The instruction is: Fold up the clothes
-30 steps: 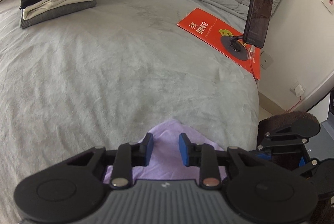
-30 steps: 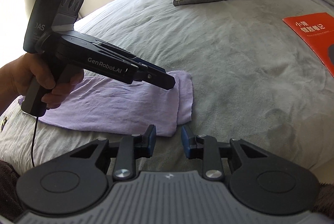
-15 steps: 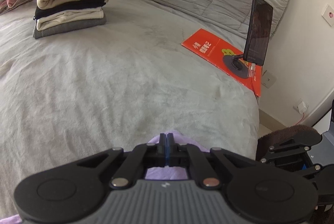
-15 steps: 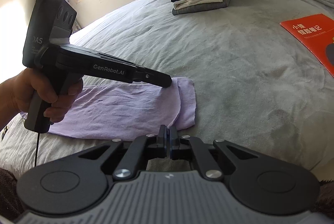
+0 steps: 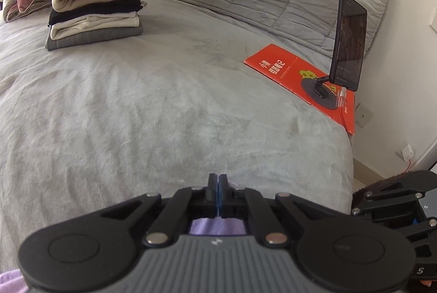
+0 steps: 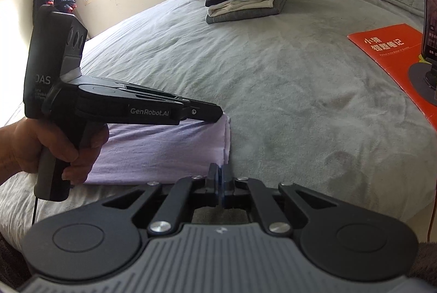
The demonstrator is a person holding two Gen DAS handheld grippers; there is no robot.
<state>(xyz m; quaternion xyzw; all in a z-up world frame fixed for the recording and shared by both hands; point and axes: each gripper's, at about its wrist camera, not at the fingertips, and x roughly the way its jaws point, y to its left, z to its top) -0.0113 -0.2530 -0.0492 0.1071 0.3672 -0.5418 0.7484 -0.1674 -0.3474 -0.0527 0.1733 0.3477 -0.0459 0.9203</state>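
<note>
Cloth: lilac garment (image 6: 164,151) lies flat on bed (image 6: 273,80), already in a long strip, near front edge.
Left gripper (image 6: 218,112): fingers pressed together at far right corner, prob. pinching cloth.
Right gripper (image 6: 220,178): fingers shut at near right corner; grip unclear.
Step tip: lift both corners level, keep edge taut, carry over w/o dragging.
Pose: left hand (image 6: 41,151) on handle, tool approx. level, low over bed.

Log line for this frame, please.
phase: gripping for fold | left gripper: shut on lilac garment | right gripper: shut at its near corner | folded stack: untouched
</note>
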